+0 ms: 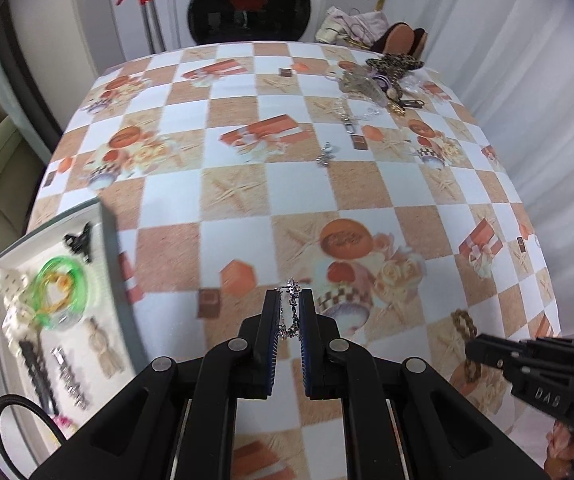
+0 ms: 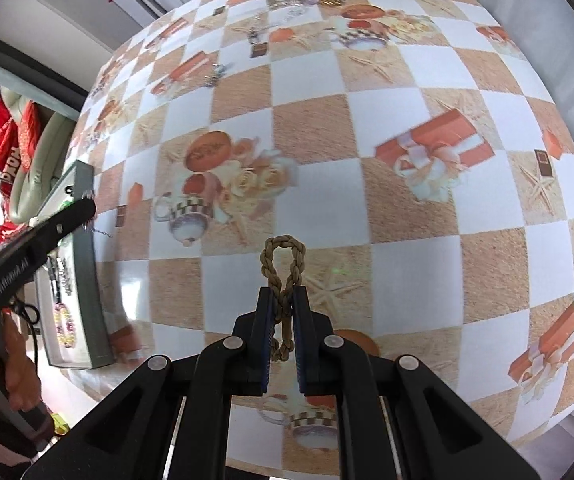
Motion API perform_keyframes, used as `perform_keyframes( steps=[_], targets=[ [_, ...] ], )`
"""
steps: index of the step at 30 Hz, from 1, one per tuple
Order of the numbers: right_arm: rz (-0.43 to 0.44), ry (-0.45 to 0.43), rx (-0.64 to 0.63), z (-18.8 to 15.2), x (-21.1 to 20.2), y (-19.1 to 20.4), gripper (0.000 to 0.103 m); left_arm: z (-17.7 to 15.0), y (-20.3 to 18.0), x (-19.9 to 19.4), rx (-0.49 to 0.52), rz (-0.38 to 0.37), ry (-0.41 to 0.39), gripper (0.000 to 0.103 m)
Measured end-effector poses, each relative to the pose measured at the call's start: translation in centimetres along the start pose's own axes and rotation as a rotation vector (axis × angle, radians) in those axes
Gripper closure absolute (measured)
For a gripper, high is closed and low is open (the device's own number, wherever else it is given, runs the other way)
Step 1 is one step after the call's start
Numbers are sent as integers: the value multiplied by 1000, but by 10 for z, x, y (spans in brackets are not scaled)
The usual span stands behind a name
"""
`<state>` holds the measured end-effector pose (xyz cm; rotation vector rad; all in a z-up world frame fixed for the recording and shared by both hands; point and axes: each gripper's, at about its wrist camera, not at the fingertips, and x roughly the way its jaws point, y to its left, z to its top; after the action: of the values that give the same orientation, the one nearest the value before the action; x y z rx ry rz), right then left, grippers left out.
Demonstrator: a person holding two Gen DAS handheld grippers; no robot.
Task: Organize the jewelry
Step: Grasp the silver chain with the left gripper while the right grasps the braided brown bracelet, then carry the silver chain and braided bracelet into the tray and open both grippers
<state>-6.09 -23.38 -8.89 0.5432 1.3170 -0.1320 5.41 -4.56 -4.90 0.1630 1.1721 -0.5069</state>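
My left gripper (image 1: 290,300) is shut on a thin silver chain (image 1: 289,312) and holds it above the checkered tablecloth. My right gripper (image 2: 283,300) is shut on a braided tan rope bracelet (image 2: 283,256), whose loop sticks out past the fingertips. In the left wrist view the right gripper (image 1: 471,350) shows at the lower right with the bracelet (image 1: 464,322) in it. A white jewelry tray (image 1: 103,240) with a grey rim lies at the table's left edge and holds green bangles (image 1: 63,284), a black clip (image 1: 79,240), hair clips and several other pieces.
A pile of loose jewelry (image 1: 383,80) lies at the far right of the table, with a silver keychain (image 1: 351,120) and a small silver charm (image 1: 325,156) nearer. The tray also shows in the right wrist view (image 2: 87,264), with the left gripper (image 2: 87,204) over it.
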Motion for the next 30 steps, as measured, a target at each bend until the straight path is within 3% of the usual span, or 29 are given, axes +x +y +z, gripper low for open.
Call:
perform_keyframes(
  steps=[20, 30],
  targets=[
    [125, -22, -195, 15, -20, 117, 93, -67, 99, -58, -204, 89, -30, 89],
    [195, 11, -308, 11, -13, 183, 93, -107, 153, -75, -335, 159, -21, 89]
  ],
)
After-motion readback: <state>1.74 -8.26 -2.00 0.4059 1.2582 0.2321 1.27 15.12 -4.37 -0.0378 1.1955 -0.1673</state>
